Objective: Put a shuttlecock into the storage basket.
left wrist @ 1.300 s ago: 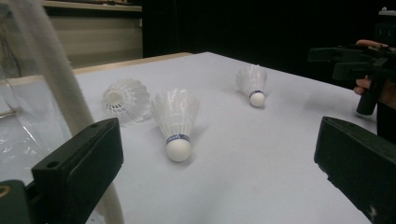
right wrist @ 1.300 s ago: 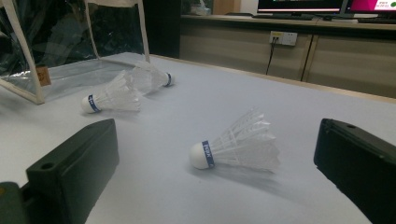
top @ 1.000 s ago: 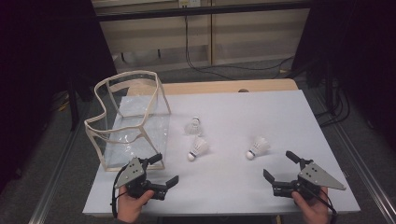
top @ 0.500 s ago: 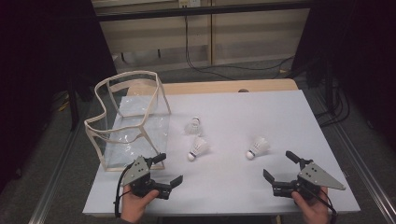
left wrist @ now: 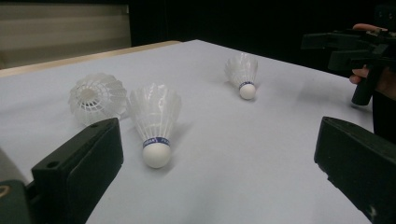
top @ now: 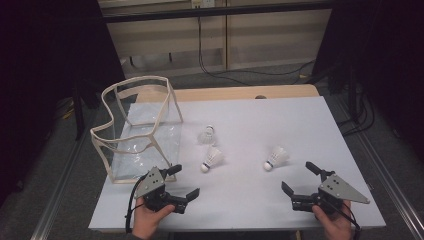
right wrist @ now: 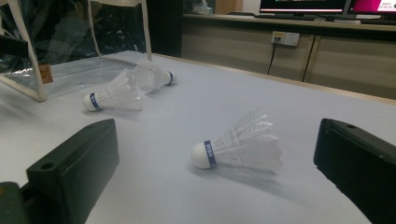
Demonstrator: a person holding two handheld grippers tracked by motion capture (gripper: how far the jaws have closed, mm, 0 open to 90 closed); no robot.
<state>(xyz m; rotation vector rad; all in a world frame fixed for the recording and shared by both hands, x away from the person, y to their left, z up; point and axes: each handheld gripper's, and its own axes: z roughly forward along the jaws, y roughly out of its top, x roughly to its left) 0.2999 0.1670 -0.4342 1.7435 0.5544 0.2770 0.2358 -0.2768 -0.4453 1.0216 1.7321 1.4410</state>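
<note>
Three white shuttlecocks lie on the white table: one near the middle, one just in front of it, one farther right. My left gripper is open near the front edge, facing the front shuttlecock, with another shuttlecock behind it and nothing between its jaws. My right gripper is open too, a short way in front of the right shuttlecock. A clear bag with beige trim stands open at the left.
The bag stands just beyond the two left shuttlecocks in the right gripper view. A wooden strip runs along the table's far edge. Cables and cabinets lie beyond it. Bare tabletop stretches across the right and far side.
My left gripper has edged slightly to the right. The right gripper, shuttlecocks and bag have stayed put.
</note>
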